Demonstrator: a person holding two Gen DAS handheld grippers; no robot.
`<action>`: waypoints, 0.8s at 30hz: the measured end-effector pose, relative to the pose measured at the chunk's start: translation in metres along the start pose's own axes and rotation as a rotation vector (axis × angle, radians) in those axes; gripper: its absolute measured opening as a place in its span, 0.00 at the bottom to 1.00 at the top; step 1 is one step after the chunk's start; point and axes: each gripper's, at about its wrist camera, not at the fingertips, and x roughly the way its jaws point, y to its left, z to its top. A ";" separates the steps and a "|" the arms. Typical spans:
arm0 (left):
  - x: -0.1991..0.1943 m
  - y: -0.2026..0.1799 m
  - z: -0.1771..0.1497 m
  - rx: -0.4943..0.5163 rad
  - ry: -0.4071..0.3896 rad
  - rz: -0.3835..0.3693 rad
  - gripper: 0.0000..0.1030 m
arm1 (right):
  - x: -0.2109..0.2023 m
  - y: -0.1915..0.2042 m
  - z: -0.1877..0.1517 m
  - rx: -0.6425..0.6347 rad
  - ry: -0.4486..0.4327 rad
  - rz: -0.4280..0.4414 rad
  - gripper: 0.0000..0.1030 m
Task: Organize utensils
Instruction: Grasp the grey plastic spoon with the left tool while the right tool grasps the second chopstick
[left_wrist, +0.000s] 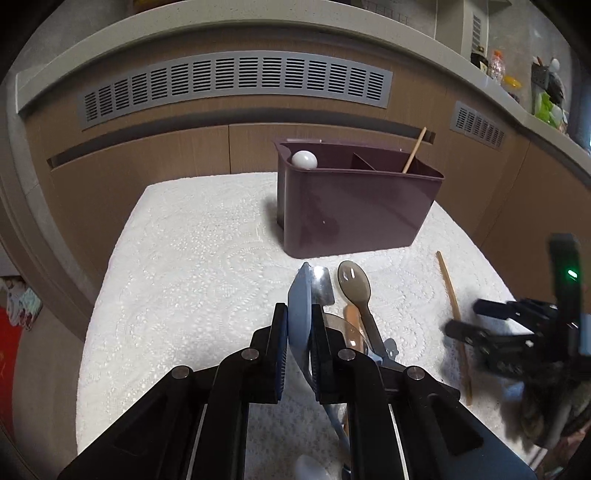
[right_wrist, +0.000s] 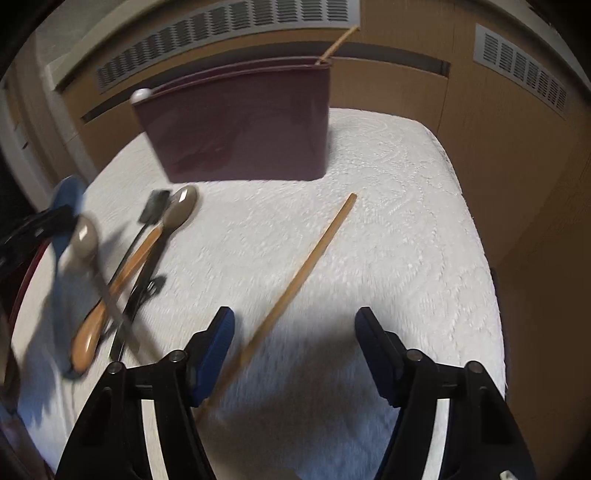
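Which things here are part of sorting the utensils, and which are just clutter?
Job:
- blue spoon, clamped in left gripper
- loose chopstick, by the open right gripper
- caddy holding a white spoon and a chopstick
- utensil pile

Clutter:
- bottles on the counter
- vents

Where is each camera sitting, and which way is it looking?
Left wrist view: sits on the left gripper, looking forward and down over the white cloth at the maroon caddy; its own black fingers show, shut on a blue spoon, and the right gripper appears at the right edge.
Right wrist view: sits on the right gripper, facing the same caddy; its fingers stand open over a loose chopstick.
Shared: caddy, cloth, chopstick, brown spoon.
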 end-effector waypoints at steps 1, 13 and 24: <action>0.000 0.004 0.000 -0.013 0.005 -0.009 0.11 | 0.006 0.002 0.007 0.006 0.006 -0.020 0.61; 0.036 0.023 -0.008 -0.092 0.194 -0.039 0.24 | 0.015 0.033 0.027 -0.178 0.019 -0.021 0.04; 0.040 0.002 -0.017 -0.010 0.293 0.094 0.44 | -0.001 0.013 0.000 -0.154 0.004 -0.008 0.04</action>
